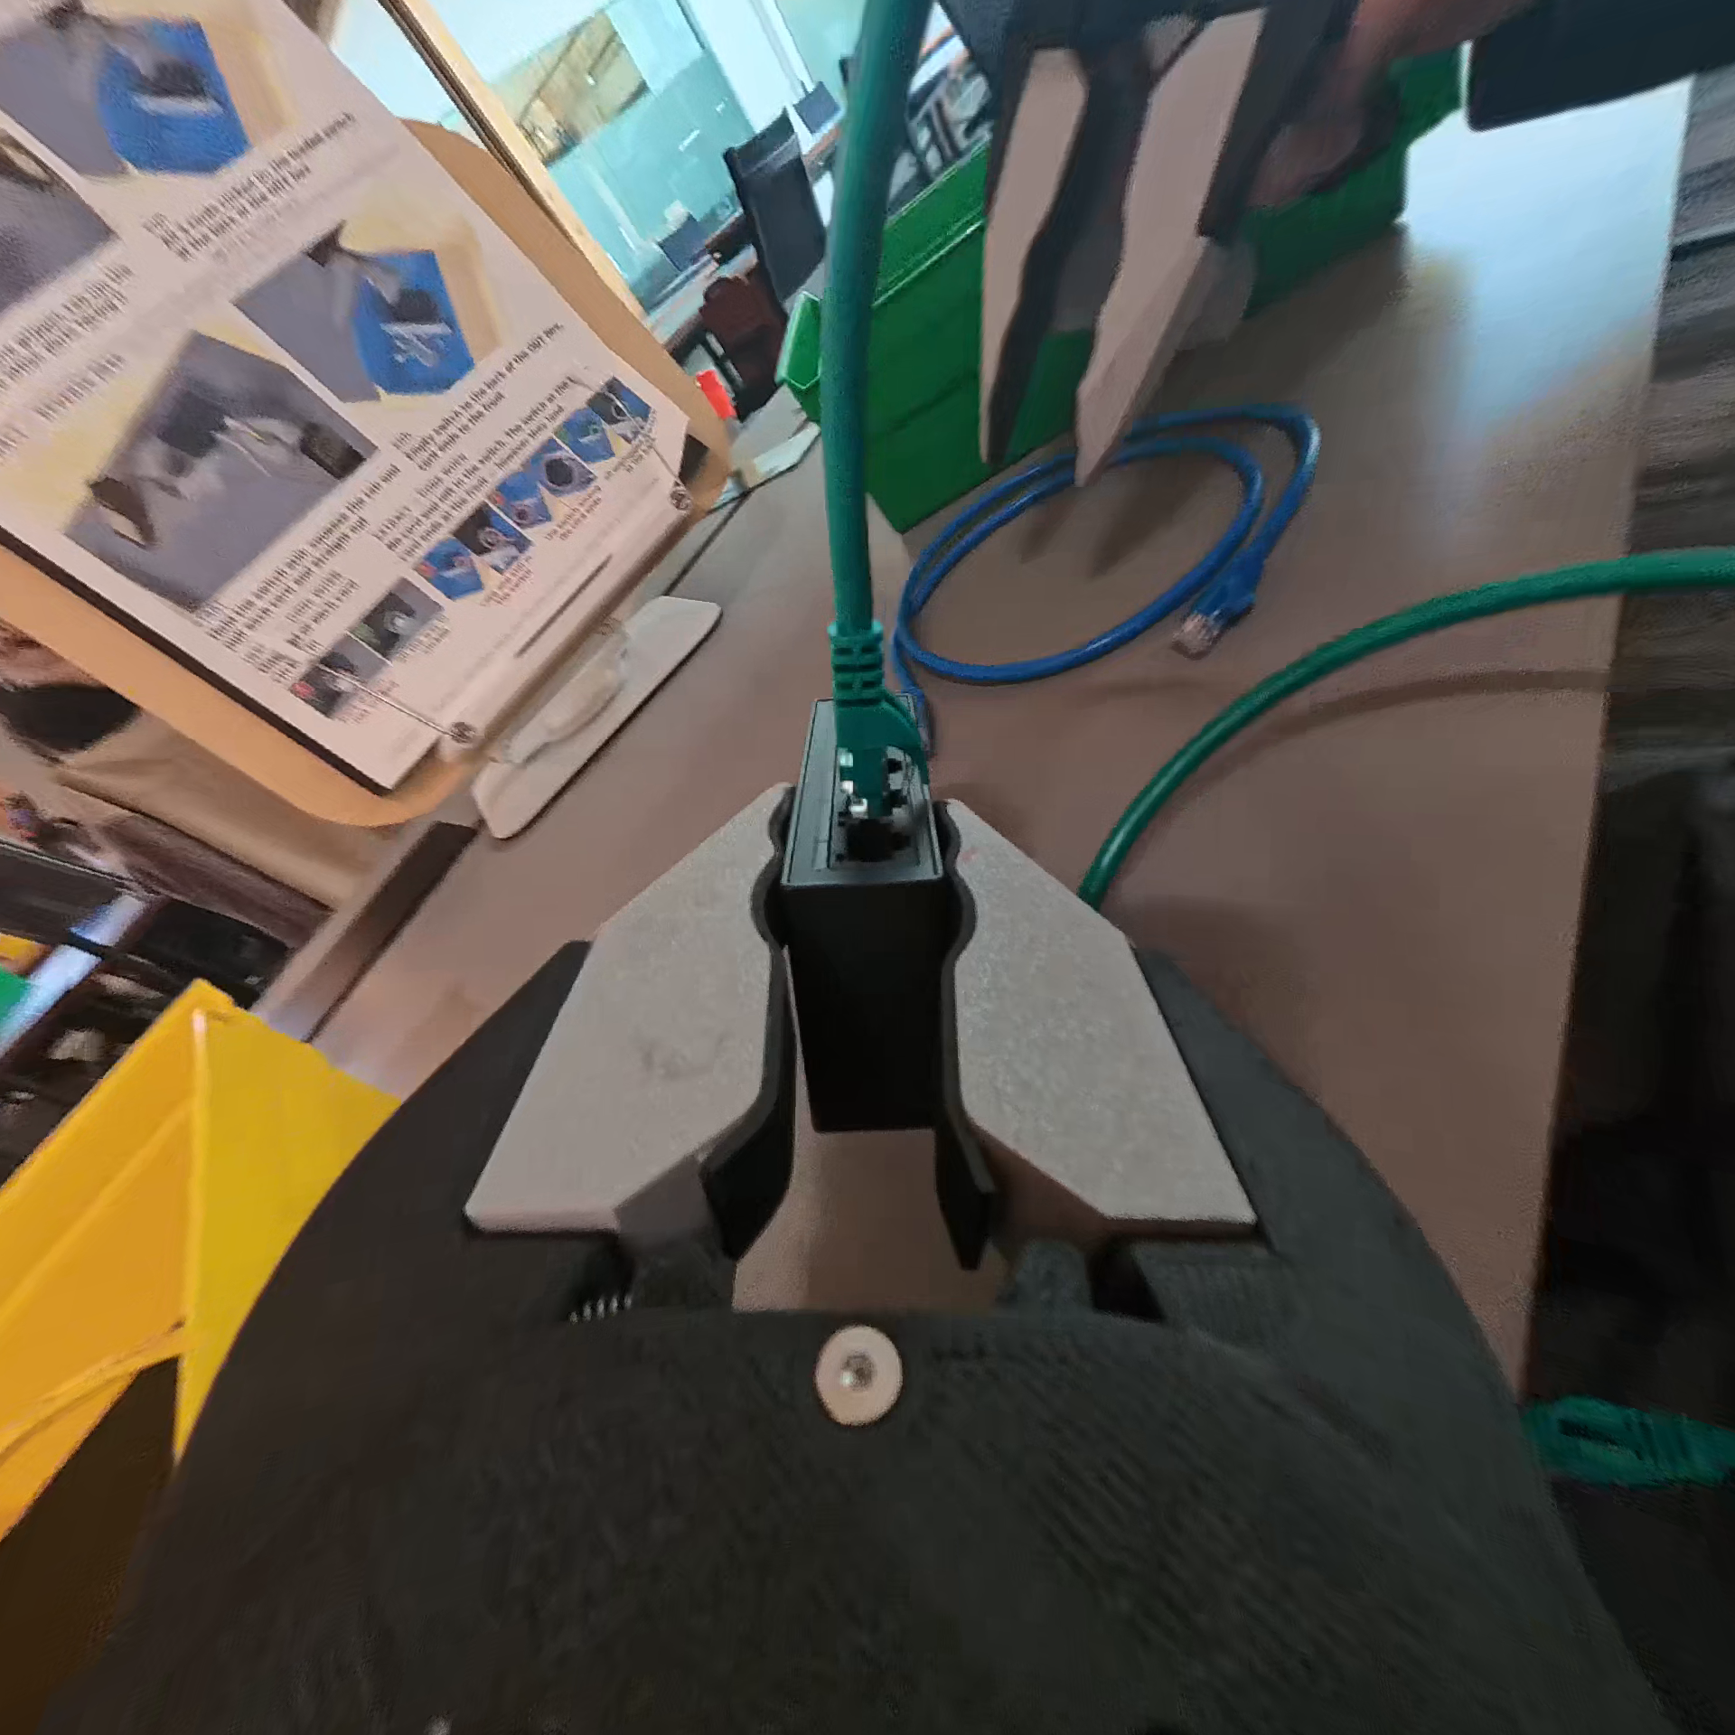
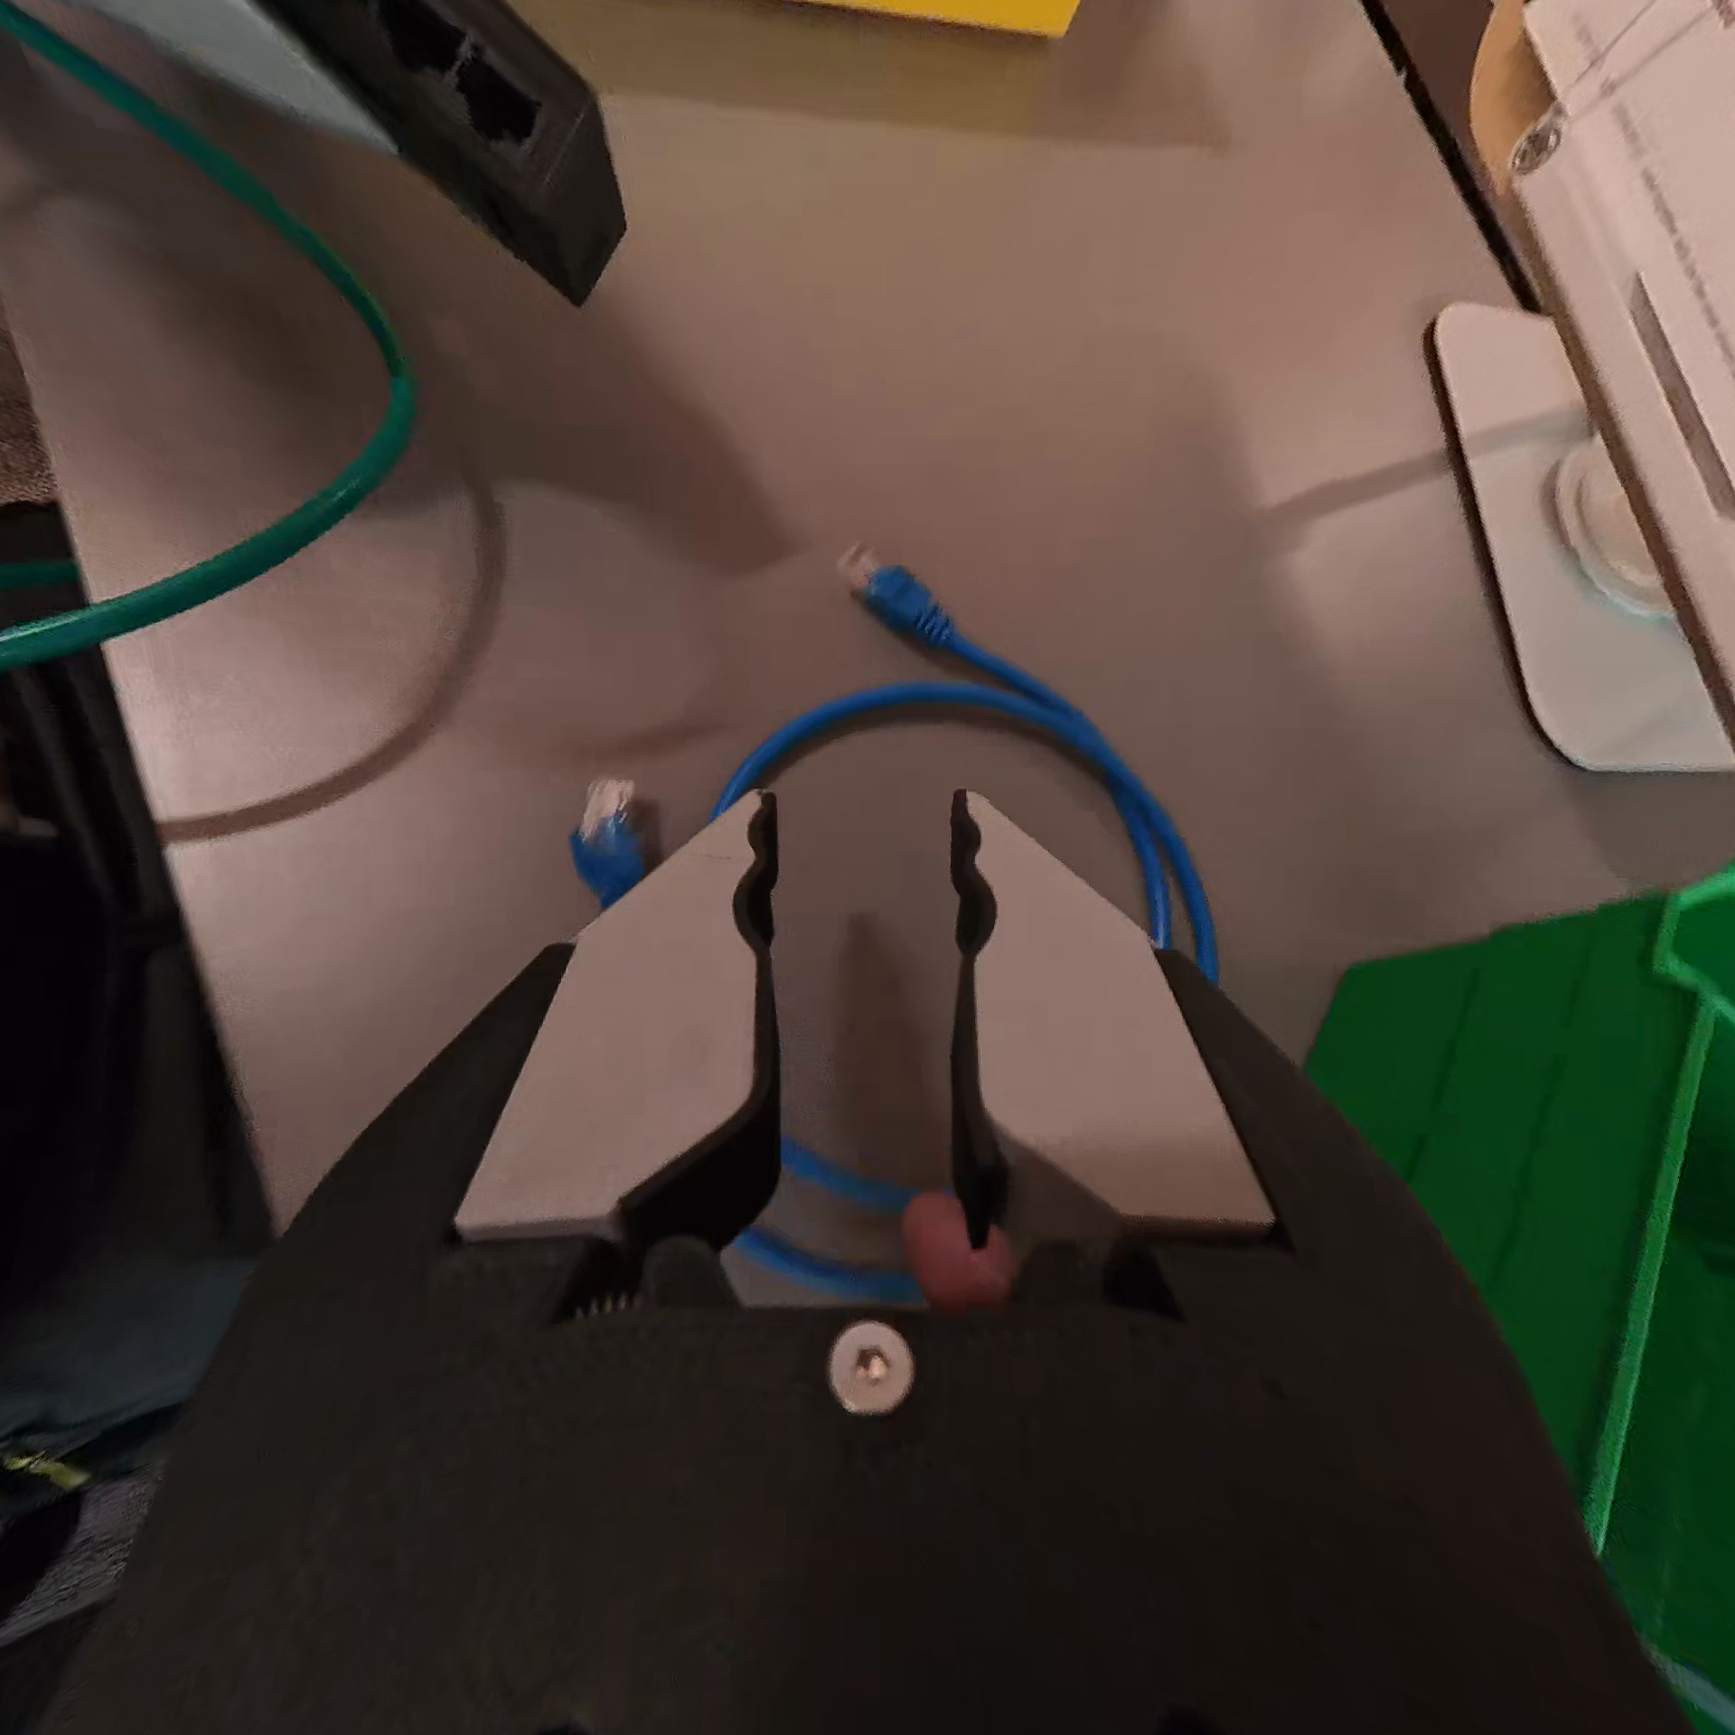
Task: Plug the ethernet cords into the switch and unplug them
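Between the left gripper point(image 1: 864, 826) fingers, the switch point(image 1: 864, 939) was clamped steady for plugging; the right gripper point(image 2: 864, 817) hung released above the blue cord point(image 2: 1108, 751).

— Left tongs point(image 1: 864, 845)?
— Closed, clamping the black switch point(image 1: 864, 976) between both fingers.
— Right tongs point(image 2: 864, 817)?
— Fingers parted, gripping nothing, pointing down, beyond the switch from the left.
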Tool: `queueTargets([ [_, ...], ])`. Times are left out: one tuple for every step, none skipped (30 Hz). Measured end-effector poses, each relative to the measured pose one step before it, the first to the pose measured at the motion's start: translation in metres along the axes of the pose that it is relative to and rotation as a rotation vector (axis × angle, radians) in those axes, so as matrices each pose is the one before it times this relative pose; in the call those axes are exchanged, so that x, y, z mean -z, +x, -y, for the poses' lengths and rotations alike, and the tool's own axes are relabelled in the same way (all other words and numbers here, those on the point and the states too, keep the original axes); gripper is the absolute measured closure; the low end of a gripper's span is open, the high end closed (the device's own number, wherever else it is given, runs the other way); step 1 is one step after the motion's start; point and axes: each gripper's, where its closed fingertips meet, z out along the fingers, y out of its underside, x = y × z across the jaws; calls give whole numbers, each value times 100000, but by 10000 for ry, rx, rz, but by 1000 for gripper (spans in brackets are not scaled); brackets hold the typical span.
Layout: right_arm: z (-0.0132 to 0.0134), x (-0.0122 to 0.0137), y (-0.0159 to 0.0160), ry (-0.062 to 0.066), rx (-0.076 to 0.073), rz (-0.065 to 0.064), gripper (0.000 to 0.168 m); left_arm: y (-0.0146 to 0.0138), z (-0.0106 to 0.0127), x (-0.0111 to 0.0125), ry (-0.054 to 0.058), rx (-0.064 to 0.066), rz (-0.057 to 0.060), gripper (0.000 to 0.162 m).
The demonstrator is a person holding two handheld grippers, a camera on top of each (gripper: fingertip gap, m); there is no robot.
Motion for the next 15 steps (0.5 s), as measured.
queueTargets([
  [612, -835, 475, 119, 249, 78, 135, -29, -139, -5, -63, -371, 178, 136],
  [552, -905, 380, 80, 300, 143, 135, -119, -177, -47, -70, -454, 273, 136],
  [440, -926, 336, 30, 320, 164, 135, -60, -196, -63, -70, -468, 249, 136],
  [361, -939, 193, -7, 331, 241, 137, 58, -164, -78, -53, -379, 158, 136],
  [304, -924, -47, -12, 373, 354, 137, 101, -108, -46, -36, -281, 93, 136],
  [151, -889, -86, -59, 460, 336, 136, 11, -65, -26, -12, -307, 148, 136],
  [-113, -822, -36, -158, 495, 277, 136, -118, -77, 8, -33, -363, 216, 136],
  [-388, -744, 81, -285, 375, 227, 137, -187, -117, 24, -64, -356, 231, 136],
  [-493, -632, 238, -347, 182, 154, 138, -142, -87, 16, -40, -304, 191, 136],
  [-349, -489, 254, -237, 54, 148, 139, -65, -74, 17, -14, -230, 133, 136],
  [-93, -339, 144, -46, 11, 189, 140, -38, -153, -27, -40, -196, 127, 136],
  [-43, -266, 90, 20, 8, 195, 141, -26, -217, -71, -71, -220, 150, 136],
  [-236, -249, 112, -74, 21, 155, 143, -26, -264, -89, -74, -251, 179, 136],
  [-298, -240, 114, -77, 33, 106, 143, 59, -236, -113, -91, -236, 112, 136],
  [-149, -157, 110, 45, 19, 61, 151, 89, -166, -131, -109, -206, 35, 135],
])
